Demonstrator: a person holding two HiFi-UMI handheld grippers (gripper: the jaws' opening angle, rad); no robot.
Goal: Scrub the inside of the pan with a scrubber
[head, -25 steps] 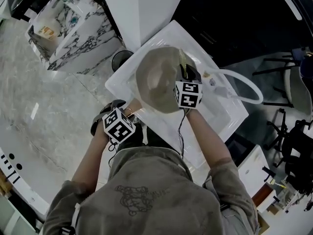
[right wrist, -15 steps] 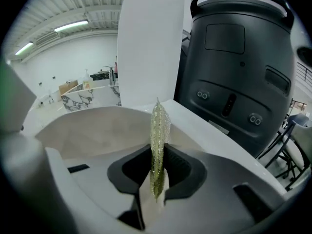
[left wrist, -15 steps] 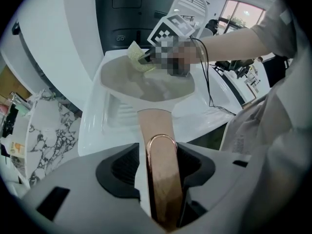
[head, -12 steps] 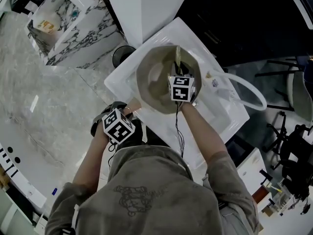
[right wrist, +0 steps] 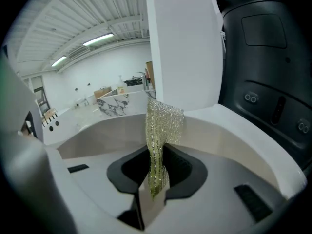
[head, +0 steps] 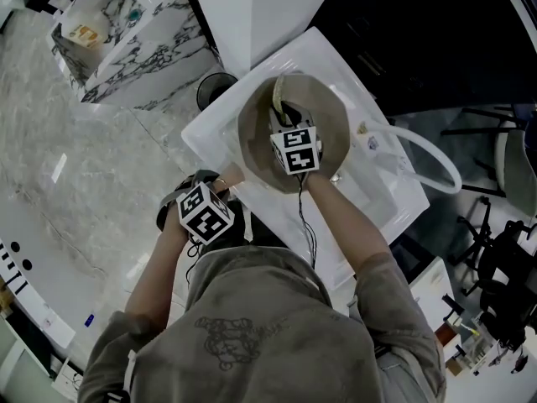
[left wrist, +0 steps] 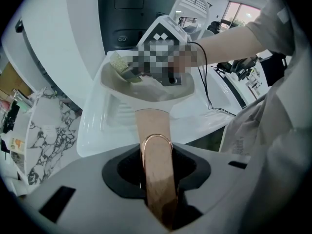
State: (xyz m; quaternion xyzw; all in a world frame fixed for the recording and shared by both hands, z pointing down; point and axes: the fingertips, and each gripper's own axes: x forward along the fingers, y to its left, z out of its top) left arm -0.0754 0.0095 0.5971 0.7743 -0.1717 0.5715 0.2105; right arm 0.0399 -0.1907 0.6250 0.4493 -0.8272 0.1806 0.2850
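A beige pan [head: 254, 134] sits in the white sink [head: 369, 204]. Its wooden handle [head: 232, 177] with a copper loop [left wrist: 156, 141] points toward me. My left gripper [head: 221, 191] has just been closing, with that handle [left wrist: 153, 126] between its jaws, and now grips it [left wrist: 157, 184]. Over the pan's middle, my right gripper [head: 284, 114] is shut on a yellow-green mesh scrubber [head: 277, 95]. In the right gripper view the scrubber [right wrist: 163, 123] sticks out from between the jaws of the right gripper [right wrist: 153, 184], against the pan's far wall [right wrist: 97, 135].
A white hose [head: 432, 154] loops over the sink's right side. A marble-patterned cabinet [head: 126, 49] stands at the upper left, with a dark round bin [head: 214, 88] beside the sink. A white column [head: 252, 15] rises behind the pan. Stands and clutter fill the right edge.
The right gripper has carried the scrubber from the pan's right rim leftward and toward the far wall. The left gripper has stayed at the handle.
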